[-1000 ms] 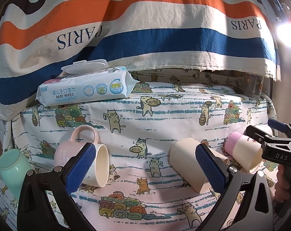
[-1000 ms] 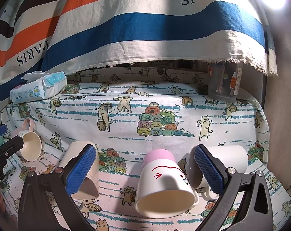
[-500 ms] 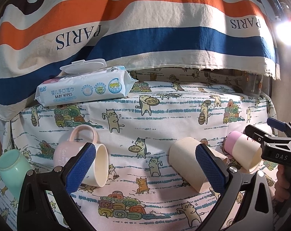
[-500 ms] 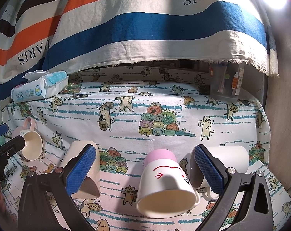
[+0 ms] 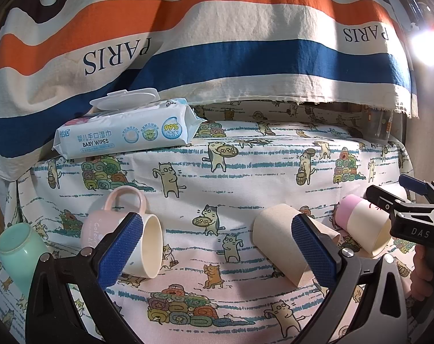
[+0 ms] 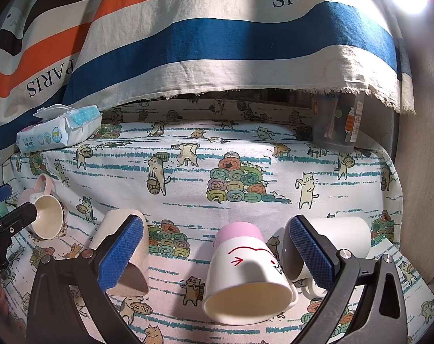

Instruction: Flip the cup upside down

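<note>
Lying on its side between the spread blue pads of the right gripper [image 6: 217,252], the white cup with the pink base [image 6: 247,272] points its open mouth toward the camera; neither pad touches it, and the jaws grip nothing. Its handle cannot be made out from here. Just beside it, the right pad covers much of a plain white mug [image 6: 343,238], also tipped over, whose handle is mostly hidden behind the finger. On the other side, the left pad overlaps a beige tumbler [image 6: 122,246] on its side.

From the left wrist view, the left gripper [image 5: 217,255] is likewise wide open and empty, hovering over the cat-print tablecloth [image 5: 245,172]. Its pads frame bare cloth, with a pink mug [image 5: 122,240] lying behind the left pad, handle up and cream interior facing right. A mint-green cup [image 5: 16,252] sits at the far left edge, partly cut off by the fisheye rim and the gripper body. The same beige tumbler shows behind the right pad, and the pink-based cup lies beyond it, half blocked by the other gripper's black frame.

Farther back, a pack of baby wipes [image 5: 125,134] rests with its lid flipped up. At the back right, a clear container [image 6: 336,123] stands in shadow, its contents hard to read. A striped cloth printed PARIS [image 5: 217,43] hangs behind everything.
</note>
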The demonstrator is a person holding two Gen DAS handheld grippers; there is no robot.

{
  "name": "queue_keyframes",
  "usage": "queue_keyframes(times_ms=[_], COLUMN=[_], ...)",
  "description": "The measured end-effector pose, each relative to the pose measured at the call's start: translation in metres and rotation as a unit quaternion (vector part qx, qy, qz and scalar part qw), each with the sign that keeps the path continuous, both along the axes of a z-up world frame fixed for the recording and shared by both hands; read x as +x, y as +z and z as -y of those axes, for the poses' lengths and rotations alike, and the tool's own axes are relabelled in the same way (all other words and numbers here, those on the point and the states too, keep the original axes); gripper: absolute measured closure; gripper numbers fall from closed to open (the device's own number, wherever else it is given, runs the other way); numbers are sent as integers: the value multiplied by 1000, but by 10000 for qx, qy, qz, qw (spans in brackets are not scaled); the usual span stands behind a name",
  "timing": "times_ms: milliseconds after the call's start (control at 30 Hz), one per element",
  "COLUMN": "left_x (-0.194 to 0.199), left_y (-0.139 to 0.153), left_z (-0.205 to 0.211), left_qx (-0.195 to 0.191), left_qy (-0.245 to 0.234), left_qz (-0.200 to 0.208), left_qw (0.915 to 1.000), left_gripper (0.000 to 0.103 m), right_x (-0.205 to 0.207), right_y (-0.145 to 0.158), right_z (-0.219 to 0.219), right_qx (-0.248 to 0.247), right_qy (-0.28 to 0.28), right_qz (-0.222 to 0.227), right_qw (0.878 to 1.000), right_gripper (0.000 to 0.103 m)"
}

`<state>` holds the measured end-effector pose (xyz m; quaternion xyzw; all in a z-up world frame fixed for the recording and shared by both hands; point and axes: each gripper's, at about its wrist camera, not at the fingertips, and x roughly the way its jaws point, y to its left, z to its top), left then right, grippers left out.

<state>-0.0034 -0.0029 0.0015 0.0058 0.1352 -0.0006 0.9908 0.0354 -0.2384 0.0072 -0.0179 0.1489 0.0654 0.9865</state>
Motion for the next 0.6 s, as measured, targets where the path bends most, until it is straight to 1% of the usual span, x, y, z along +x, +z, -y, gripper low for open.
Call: queue_keyframes(times_ms=[400,600], left_x=[2,1], left_y=[-1,-1], left_z=[-3,-2], left_qx=[-56,-20], left_qy=[35,50], left_qz=[-68,-49], left_qw=[10000,10000], left_gripper=[0,0], right_x=[-1,0], right_y=[0,-1], right_z=[-1,1], right_qx=[9,32], right_qy=[-5,-33], right_qz=[-18,-20], right_qw=[10000,10000], right_gripper=[0,0])
